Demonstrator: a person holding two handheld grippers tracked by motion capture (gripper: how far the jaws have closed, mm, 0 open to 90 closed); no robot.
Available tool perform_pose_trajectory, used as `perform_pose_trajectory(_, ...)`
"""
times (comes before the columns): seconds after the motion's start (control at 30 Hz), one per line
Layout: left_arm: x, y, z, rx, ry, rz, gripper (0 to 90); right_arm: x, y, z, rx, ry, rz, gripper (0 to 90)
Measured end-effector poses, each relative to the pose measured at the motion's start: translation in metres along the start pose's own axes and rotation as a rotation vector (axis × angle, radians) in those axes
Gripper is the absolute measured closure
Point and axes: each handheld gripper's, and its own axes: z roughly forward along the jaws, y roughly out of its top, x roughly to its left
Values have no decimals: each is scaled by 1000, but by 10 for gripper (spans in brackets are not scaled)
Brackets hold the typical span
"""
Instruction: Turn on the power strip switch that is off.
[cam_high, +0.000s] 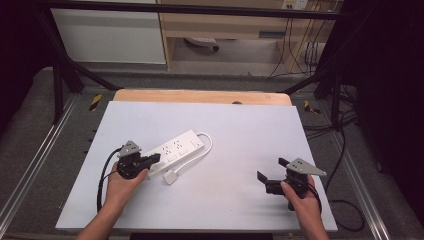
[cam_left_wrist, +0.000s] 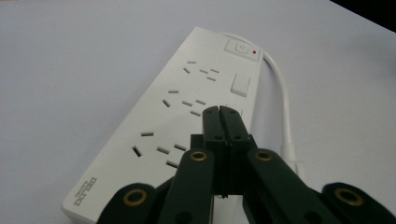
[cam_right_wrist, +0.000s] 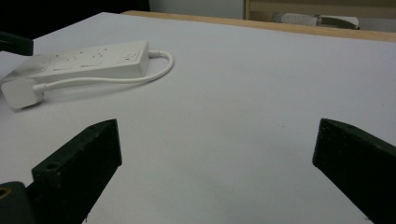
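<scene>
One power strip lies flat on the white table, its long axis running diagonally from beside the left gripper up and away to the right. The switch end, where the red indicator lamp shows, points away from that gripper; the branded end lies nearest it. The cord leaves the far end, loops back along the strip's right side, and ends in a white plug just right of the left gripper's tip.

Left gripper: jaws pressed together with nothing between them. In the left gripper view the closed tip sits over the strip's top face, near the middle row of sockets; whether it touches the surface cannot be determined.

Right gripper: jaws spread wide, holding nothing, low over bare table. The strip lies well apart from it, far to its left.

Limits of view: the left gripper's body covers the strip's near end in the high view. The right gripper view crops both jaws at the frame edges.
</scene>
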Motion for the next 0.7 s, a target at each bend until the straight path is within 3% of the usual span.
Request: perform_pose_trajectory(0.7, -4, -2, 12, 34, -2, 21, 900, -1, 0, -1, -3, 1, 2, 18)
